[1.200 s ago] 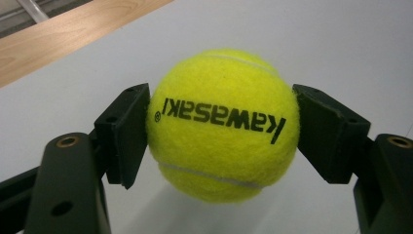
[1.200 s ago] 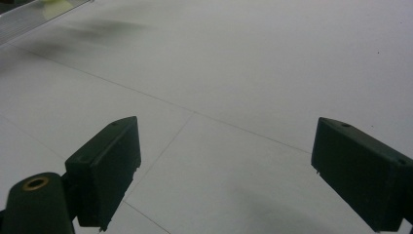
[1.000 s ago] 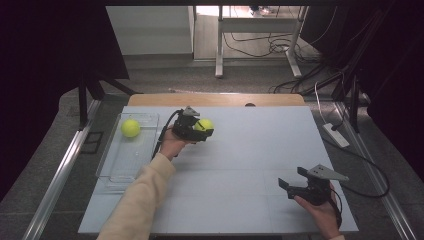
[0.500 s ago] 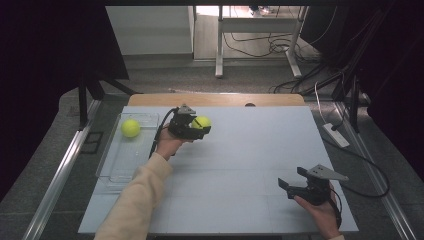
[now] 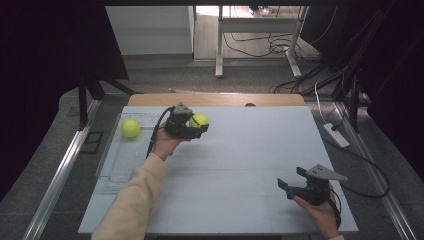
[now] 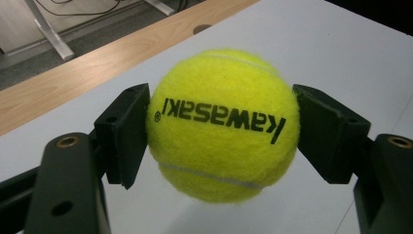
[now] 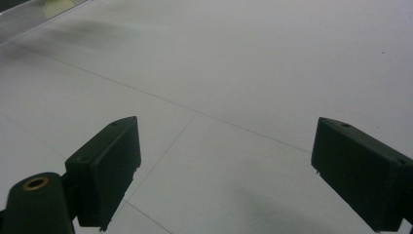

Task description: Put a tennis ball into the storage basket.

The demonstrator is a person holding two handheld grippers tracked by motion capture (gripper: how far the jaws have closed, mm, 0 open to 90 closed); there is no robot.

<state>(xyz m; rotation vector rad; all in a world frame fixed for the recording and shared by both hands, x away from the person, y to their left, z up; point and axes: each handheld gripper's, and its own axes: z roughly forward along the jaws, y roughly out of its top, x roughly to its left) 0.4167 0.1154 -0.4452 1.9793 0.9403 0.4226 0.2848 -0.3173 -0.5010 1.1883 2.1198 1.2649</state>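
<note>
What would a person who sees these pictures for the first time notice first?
The eye goes first to the bright yellow tennis ball, clamped between the black jaws of the left gripper above the far left part of the white table. A second tennis ball lies in the clear tray at the table's left edge. Near the front right corner, the right gripper waits with its jaws wide apart and nothing between them.

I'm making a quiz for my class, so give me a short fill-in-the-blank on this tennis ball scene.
1. The left gripper is shut on a tennis ball printed with the word ____.
2. A second ball lies in the clear ____.
3. The right gripper has its jaws ____.

Missing words: kawasaki; tray; open
</note>
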